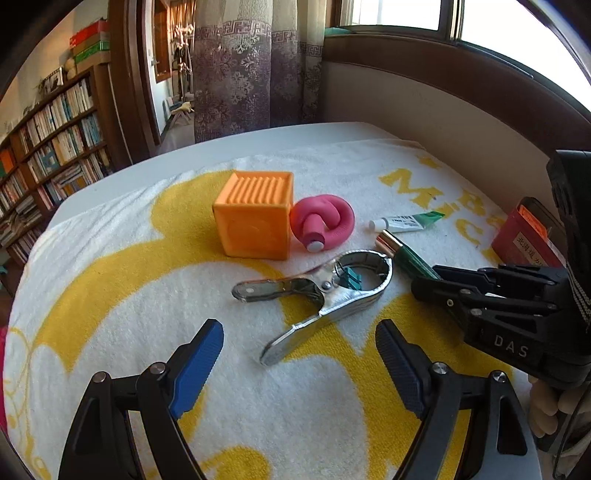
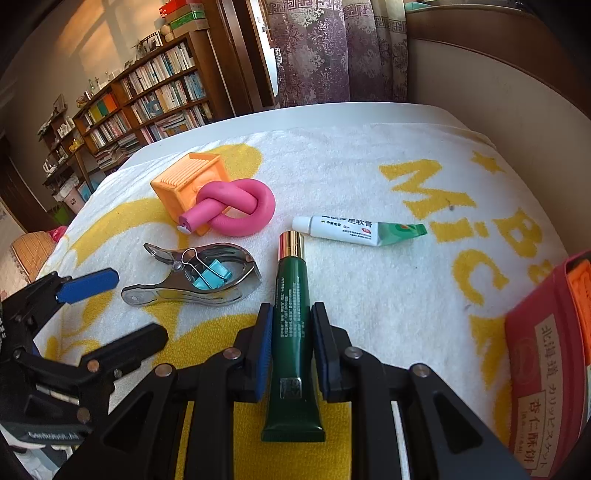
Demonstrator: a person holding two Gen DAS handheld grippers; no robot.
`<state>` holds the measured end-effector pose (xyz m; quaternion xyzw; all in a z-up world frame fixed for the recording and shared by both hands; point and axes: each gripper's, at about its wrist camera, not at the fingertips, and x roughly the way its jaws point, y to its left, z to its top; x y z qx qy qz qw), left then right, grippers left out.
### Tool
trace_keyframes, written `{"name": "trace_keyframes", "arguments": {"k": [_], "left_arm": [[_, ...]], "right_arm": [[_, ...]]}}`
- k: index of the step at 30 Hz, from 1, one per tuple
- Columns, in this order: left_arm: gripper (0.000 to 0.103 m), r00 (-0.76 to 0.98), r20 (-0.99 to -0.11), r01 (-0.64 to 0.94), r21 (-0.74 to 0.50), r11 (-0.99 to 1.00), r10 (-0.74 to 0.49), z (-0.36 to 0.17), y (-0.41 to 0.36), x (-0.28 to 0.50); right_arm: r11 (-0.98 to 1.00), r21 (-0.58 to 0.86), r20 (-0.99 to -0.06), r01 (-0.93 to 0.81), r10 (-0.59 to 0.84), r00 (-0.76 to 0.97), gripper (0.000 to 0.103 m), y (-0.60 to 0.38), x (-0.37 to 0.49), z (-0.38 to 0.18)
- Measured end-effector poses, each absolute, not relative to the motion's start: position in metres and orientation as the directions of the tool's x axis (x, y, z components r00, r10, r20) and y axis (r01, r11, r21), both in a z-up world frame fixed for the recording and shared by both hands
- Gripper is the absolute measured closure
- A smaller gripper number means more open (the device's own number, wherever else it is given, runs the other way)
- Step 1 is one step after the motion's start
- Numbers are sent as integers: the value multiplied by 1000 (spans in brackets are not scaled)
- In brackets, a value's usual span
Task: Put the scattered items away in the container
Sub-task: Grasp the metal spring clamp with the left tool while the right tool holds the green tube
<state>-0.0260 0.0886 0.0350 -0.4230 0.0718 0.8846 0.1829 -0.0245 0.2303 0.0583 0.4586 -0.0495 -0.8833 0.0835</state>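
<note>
A lived-in home room — part study, part sitting room. A tall wooden bookshelf packed with books lines the far wall, with boxes stacked on top. A patterned purple curtain hangs beside a dark wooden doorway, and a window lets daylight in — a yellow-and-white towel covers the tabletop.

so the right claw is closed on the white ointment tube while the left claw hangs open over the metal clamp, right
Not quite: the right claw is closed on the dark green tube, not the white ointment tube, which lies untouched farther away on the towel, as the right wrist view shows. The left claw does hang open over the metal clamp.
</note>
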Motion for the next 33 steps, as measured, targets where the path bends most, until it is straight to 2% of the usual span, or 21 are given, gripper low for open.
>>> {"name": "trace_keyframes", "arguments": {"k": [3, 8, 11, 14, 18, 23, 26, 30, 33], "left_arm": [[17, -601, -763, -429, 56, -901, 239, 38, 93, -35], [17, -584, -757, -592, 148, -792, 295, 40, 112, -36], [17, -563, -774, -652, 204, -730, 288, 32, 124, -39], [17, -503, -809, -687, 160, -709, 304, 20, 128, -48], [16, -483, -811, -664, 94, -742, 329, 15, 124, -56], [16, -526, -793, -665, 159, -730, 308, 19, 128, -34], [16, -424, -825, -744, 83, -663, 373, 19, 140, -12], [16, -490, -789, -772, 196, -604, 371, 23, 156, 15], [16, -506, -782, -733, 167, -659, 365, 27, 150, 0]], "right_arm": [[-981, 164, -802, 102, -193, -565, 80, 230, -25, 58], [-980, 169, -802, 102, -197, -564, 80, 231, -26, 58], [-981, 163, -802, 103, -193, -566, 80, 231, -26, 57], [-982, 156, -801, 104, -188, -568, 80, 230, -25, 57], [-983, 150, -801, 105, -183, -570, 80, 230, -25, 57], [-983, 152, -802, 105, -185, -569, 80, 231, -25, 57], [-982, 159, -802, 103, -189, -566, 80, 231, -25, 57], [-982, 157, -803, 102, -187, -566, 80, 230, -25, 58], [-981, 163, -802, 102, -192, -565, 80, 230, -26, 58]]}}
